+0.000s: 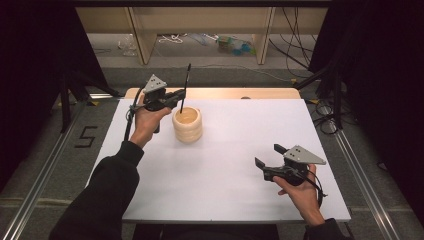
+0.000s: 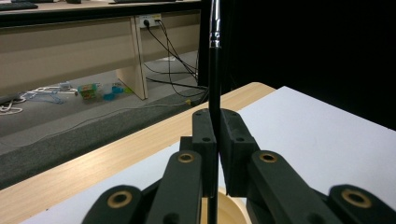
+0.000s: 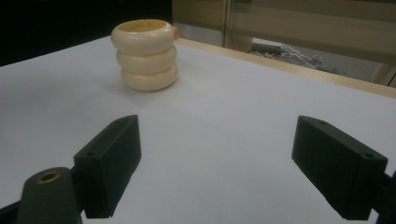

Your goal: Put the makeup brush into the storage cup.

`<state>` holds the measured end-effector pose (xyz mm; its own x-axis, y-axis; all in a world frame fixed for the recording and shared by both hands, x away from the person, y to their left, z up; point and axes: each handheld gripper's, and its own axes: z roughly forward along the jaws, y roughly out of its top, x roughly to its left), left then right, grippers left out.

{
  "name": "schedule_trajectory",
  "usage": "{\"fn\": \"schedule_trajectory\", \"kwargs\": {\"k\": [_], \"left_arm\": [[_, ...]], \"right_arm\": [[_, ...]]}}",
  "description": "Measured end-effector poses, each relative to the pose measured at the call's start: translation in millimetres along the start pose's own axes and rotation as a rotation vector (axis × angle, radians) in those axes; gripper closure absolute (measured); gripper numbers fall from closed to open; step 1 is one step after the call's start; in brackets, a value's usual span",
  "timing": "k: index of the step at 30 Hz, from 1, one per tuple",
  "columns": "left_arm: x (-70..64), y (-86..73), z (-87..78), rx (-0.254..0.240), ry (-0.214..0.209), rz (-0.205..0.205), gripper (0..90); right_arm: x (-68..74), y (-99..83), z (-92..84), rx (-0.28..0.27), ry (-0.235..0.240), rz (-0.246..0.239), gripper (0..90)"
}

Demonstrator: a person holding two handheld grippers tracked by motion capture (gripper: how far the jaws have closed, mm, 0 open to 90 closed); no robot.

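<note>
A cream ribbed cup (image 1: 187,125) made of three stacked rings stands on the white table top (image 1: 225,165), left of centre; it also appears far off as the cup (image 3: 144,55). My left gripper (image 1: 179,98) is shut on a thin black brush (image 1: 185,87), held nearly upright with its lower end over the cup's mouth. In the left gripper view the brush (image 2: 214,70) rises between the closed jaws of my left gripper (image 2: 217,140), its metal ferrule near the top. My right gripper (image 1: 267,156) stands open and holds nothing near the front right, seen again as the right gripper (image 3: 217,163).
A wooden strip (image 1: 215,93) runs along the table's far edge. Behind it are desk legs, cables and small clutter (image 1: 232,45) on the floor. Metal rails (image 1: 365,180) flank the table. Wide bare table surface lies between the cup and the right gripper.
</note>
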<state>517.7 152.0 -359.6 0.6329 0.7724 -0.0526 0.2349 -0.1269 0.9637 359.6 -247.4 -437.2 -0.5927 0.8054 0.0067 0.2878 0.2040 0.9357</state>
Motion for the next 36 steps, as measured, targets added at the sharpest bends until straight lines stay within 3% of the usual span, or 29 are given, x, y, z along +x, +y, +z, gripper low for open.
{"fn": "schedule_trajectory", "kwargs": {"k": [11, 36], "left_arm": [[-0.9, -7.9, 6.2, -0.028, 0.012, -0.018, 85.3], [-2.3, -27.0, 19.1, -0.029, 0.040, -0.031, 85.3]], "right_arm": [[-0.2, 0.0, -0.1, 0.000, 0.000, 0.000, 16.9], [0.0, -0.1, 0.2, -0.012, 0.014, 0.008, 16.9]]}}
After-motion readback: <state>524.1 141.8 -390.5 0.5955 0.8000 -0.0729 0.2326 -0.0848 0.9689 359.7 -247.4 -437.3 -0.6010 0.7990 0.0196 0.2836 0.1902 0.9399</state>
